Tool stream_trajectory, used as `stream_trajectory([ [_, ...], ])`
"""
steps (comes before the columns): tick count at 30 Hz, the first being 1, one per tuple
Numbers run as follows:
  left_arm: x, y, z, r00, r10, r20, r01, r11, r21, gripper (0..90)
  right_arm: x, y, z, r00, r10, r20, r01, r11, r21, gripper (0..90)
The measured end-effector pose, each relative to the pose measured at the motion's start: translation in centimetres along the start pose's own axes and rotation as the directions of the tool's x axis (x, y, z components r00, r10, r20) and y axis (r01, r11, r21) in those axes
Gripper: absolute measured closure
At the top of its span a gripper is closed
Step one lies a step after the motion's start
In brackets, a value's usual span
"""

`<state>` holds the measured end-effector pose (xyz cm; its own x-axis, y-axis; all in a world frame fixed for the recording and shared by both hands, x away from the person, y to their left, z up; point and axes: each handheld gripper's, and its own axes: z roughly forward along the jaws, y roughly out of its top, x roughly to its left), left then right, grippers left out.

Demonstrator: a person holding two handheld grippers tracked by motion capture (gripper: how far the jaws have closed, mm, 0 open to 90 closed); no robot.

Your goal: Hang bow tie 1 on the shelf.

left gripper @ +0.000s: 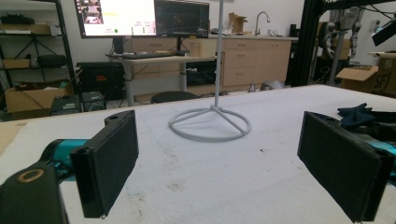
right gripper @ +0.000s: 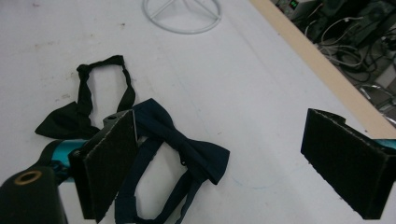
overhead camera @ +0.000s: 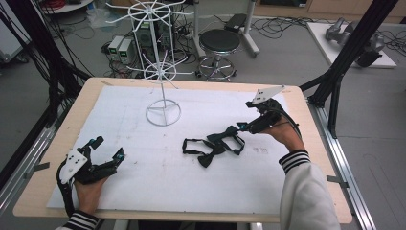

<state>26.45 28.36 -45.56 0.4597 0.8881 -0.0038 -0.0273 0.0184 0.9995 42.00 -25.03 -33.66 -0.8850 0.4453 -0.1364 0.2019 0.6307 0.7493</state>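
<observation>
Two bow ties lie on the white mat (overhead camera: 143, 187). The black bow tie (overhead camera: 201, 153) (right gripper: 83, 109) lies left of the navy bow tie (overhead camera: 229, 136) (right gripper: 189, 151), and the two touch. Just right of and above the navy tie is my right gripper (overhead camera: 246, 115) (right gripper: 229, 163), open, with one jaw over the tie's left wing. My left gripper (overhead camera: 108, 147) (left gripper: 229, 163) stands open near the mat's front left, with nothing between its jaws. A white wire rack stand (overhead camera: 163, 114) (left gripper: 210, 123) (right gripper: 182, 18) rises at the back middle.
The mat covers a wooden table (overhead camera: 316, 143). A black frame post (overhead camera: 344, 62) stands off the right rear corner. Behind the table are a stool (overhead camera: 219, 45), cables and boxes on the floor.
</observation>
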Motion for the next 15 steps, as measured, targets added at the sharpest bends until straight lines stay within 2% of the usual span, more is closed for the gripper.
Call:
stream_trajectory([
  [4,0.0,0.0,0.0,1.0,0.0,0.0,0.0,1.0,0.001,12.9,-0.5,0.0,0.9,0.9995,-0.007,-0.032,0.008,1.0,0.01,10.3],
  [9,0.0,0.0,0.0,1.0,-0.001,0.0,0.001,1.0,0.0,12.9,-1.0,-0.6,2.1,0.998,-0.002,-0.063,0.005,0.998,0.056,10.3],
  [12,0.0,0.0,0.0,1.0,-0.001,0.0,0.001,1.0,0.0,12.9,-1.3,-1.0,2.6,0.9964,-0.011,-0.084,0.017,0.998,0.065,10.3],
  [15,0.0,0.0,0.0,1.0,-0.001,0.0,0.001,1.0,0.0,13.0,-1.6,-0.6,2.8,0.9938,-0.038,-0.104,0.05,0.992,0.117,10.4],
])
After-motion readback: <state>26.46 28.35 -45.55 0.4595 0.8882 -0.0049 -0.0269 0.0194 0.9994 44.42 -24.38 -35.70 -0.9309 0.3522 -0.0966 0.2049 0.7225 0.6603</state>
